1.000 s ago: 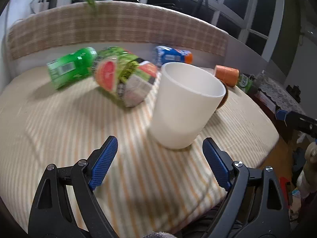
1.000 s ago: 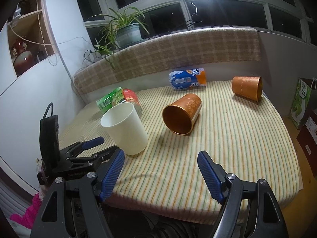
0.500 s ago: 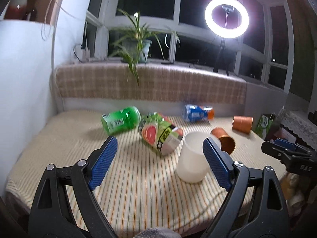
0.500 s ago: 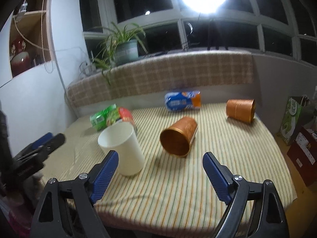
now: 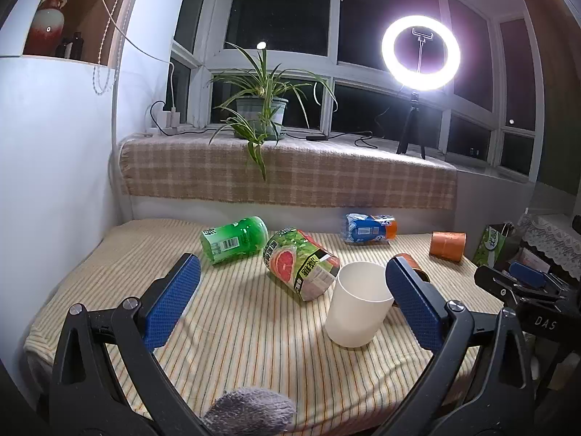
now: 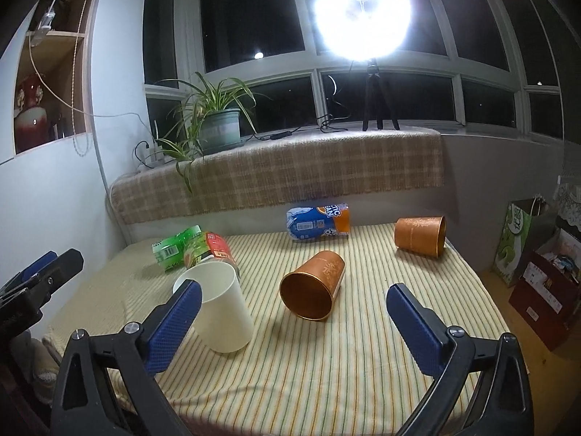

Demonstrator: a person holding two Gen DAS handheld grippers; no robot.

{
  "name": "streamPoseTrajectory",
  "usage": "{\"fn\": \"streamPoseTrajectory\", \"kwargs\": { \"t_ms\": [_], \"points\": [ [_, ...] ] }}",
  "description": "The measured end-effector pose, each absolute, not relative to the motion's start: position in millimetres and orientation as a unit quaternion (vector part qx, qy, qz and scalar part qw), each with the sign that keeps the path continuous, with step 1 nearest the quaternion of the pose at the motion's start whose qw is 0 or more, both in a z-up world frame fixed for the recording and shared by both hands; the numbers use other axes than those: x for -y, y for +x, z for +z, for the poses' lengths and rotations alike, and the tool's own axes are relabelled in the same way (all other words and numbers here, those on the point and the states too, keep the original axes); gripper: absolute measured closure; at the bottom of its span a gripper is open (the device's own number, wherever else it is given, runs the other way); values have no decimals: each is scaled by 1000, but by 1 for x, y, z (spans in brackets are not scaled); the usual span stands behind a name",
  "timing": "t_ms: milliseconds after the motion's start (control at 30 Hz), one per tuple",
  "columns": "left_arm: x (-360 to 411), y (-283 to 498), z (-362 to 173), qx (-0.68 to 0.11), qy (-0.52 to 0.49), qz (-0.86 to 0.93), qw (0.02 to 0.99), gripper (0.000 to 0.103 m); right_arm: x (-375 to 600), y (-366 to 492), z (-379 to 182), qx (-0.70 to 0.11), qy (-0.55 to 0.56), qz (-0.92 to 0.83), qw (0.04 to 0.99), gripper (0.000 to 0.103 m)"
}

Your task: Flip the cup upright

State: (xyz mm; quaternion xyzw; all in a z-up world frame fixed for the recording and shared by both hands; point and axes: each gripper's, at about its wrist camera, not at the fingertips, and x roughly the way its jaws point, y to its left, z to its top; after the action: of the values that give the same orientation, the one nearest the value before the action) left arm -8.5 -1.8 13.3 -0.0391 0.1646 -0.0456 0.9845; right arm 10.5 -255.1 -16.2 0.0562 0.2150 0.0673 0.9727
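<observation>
A white cup (image 5: 357,305) stands upright, mouth up, on the striped table; it also shows in the right wrist view (image 6: 221,307). My left gripper (image 5: 290,305) is open and empty, held back from the cup. My right gripper (image 6: 294,327) is open and empty, above the table's front part. A copper cup (image 6: 314,285) lies on its side mid-table, its mouth toward me. A second copper cup (image 6: 421,236) lies on its side at the far right; it also shows in the left wrist view (image 5: 447,246).
A green can (image 5: 234,239), a grapefruit-print can (image 5: 303,263) and a blue-orange can (image 5: 370,229) lie on the table (image 5: 236,327). A checked ledge with a potted plant (image 5: 259,116) and a ring light (image 5: 421,52) backs the table. Bags and boxes (image 6: 537,254) stand at the right.
My left gripper has pulled back and up from the white cup, which now stands farther off. My right gripper has also drawn back and tilted up. The cups have not moved.
</observation>
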Motion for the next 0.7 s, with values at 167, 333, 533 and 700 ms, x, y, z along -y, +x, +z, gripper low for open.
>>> {"fn": "streamPoseTrajectory", "kwargs": {
  "t_ms": [167, 333, 533, 700],
  "points": [
    [0, -11, 13, -164, -38, -42, 985, 0, 255, 10, -18, -216, 55, 68, 972, 0],
    [0, -12, 11, -167, -32, -38, 985, 0, 255, 10, -18, -217, 55, 68, 972, 0],
    [0, -12, 11, -167, -32, -36, 985, 0, 255, 10, -22, -222, 56, 69, 971, 0],
    [-2, -12, 10, -166, -31, -33, 985, 0, 254, 11, -23, -225, 56, 71, 970, 0]
  ]
}}
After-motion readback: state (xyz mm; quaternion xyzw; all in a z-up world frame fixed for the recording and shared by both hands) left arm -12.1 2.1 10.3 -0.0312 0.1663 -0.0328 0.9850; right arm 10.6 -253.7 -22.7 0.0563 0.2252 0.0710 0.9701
